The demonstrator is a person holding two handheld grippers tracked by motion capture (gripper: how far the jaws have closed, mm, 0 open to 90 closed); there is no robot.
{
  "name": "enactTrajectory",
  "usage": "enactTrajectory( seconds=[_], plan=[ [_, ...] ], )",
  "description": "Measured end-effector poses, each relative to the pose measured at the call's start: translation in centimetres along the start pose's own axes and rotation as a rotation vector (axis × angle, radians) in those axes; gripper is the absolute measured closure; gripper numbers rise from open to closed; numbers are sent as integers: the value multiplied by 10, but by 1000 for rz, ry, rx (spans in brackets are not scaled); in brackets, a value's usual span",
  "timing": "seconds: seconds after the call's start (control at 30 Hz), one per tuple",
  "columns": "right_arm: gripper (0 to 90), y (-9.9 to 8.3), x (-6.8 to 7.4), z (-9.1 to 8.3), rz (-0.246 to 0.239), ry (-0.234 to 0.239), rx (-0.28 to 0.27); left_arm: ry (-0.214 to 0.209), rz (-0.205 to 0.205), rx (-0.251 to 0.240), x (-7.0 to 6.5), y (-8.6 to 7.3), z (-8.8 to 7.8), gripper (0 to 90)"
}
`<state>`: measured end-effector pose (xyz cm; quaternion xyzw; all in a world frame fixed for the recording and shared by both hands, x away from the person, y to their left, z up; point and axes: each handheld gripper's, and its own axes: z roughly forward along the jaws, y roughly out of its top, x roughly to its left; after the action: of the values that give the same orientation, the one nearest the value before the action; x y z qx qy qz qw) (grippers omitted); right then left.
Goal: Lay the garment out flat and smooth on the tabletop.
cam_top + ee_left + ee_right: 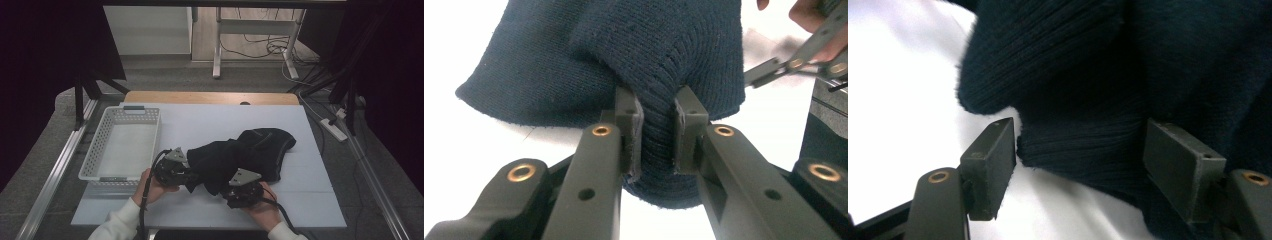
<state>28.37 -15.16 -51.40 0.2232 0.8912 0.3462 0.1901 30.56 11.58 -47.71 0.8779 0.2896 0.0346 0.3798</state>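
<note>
Dark knitted garment (245, 155) is lying crumpled just right of centre on the white surface (310, 200), with a white perforated basket (120, 145) at nine o'clock from it. The left gripper (658, 132) is pinching a ribbed fold of the knit, while the right gripper (1078, 150) is standing released, its jaws straddling another ribbed edge without pressing it. For a clean grasp, the right gripper should probably be closing squarely on that edge before either hand is lifting.

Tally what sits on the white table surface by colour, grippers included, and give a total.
Black grippers: 2, the left gripper and the right gripper
Dark knitted garment: 1
White perforated basket: 1
Total: 4
</note>
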Motion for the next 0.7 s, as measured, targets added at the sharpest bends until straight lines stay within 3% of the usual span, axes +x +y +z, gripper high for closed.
enactTrajectory(
  seconds=[0.1,0.2,0.23,0.4,0.7],
  plan=[
    [455,0,-1,4,-11,-17,6,1,-4,-2,1,0,0,765],
    [702,0,-7,-1,13,-9,-11,4,-8,-6,2,0,-2,765],
    [737,0,-10,-3,25,4,-15,3,-11,-9,2,0,-2,765],
    [773,-2,-16,-16,38,31,-48,2,-14,-20,4,-1,-5,765],
    [778,-16,-27,-72,76,14,-137,-15,-10,-27,4,-1,-8,764]
  ],
)
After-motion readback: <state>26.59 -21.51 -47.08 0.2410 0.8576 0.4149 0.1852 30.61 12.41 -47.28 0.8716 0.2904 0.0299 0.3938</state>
